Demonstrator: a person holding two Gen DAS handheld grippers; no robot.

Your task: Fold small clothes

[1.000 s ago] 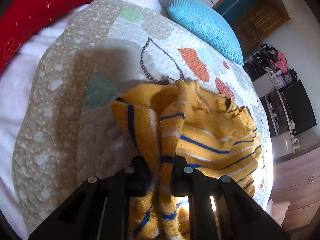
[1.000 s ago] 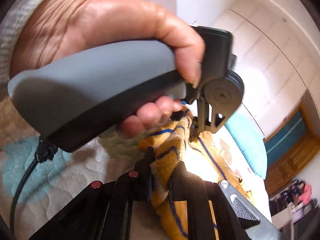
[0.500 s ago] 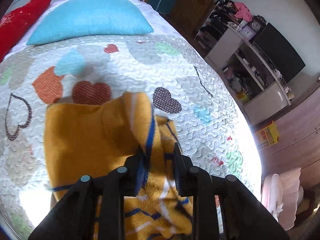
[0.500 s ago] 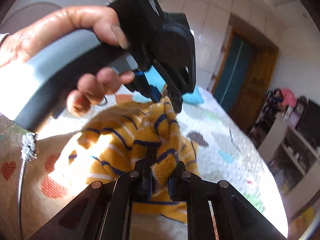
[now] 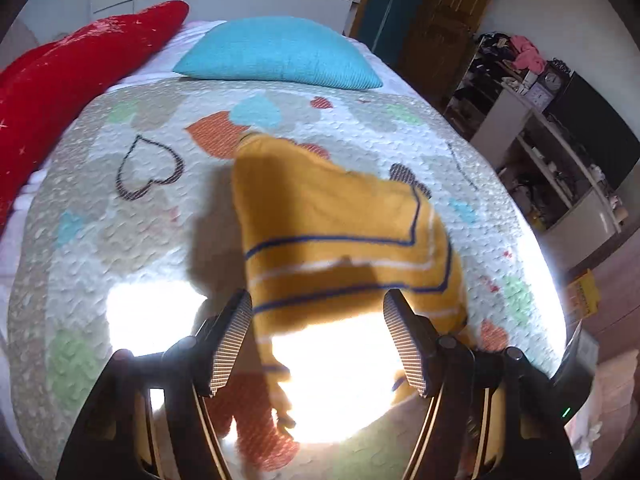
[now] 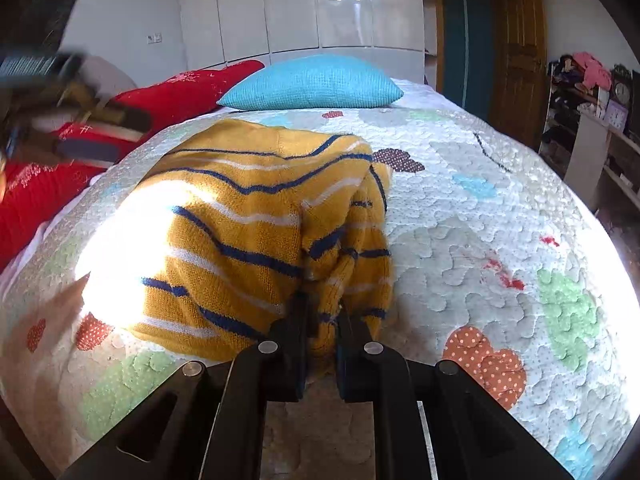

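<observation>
A small mustard-yellow knit sweater (image 6: pixel 248 224) with blue and white stripes lies bunched on the heart-patterned quilt (image 6: pixel 480 240). My right gripper (image 6: pixel 322 320) is shut on a fold of the sweater at its near edge. In the left wrist view the sweater (image 5: pixel 328 216) lies on the quilt ahead of my left gripper (image 5: pixel 318 336), whose jaws stand wide apart above it with nothing between them. The left gripper also shows blurred at the far left of the right wrist view (image 6: pixel 44 92).
A turquoise pillow (image 5: pixel 276 54) and a red cushion (image 5: pixel 64 76) lie at the head of the bed. A wooden door (image 6: pixel 520 48) and cluttered shelves (image 5: pixel 560 140) stand to the right. Bright sun patches (image 5: pixel 340 376) fall on the near quilt.
My left gripper has let go of the sweater, opened wide and pulled away. The sweater has dropped from the air onto the quilt. My right gripper still holds its fold.
</observation>
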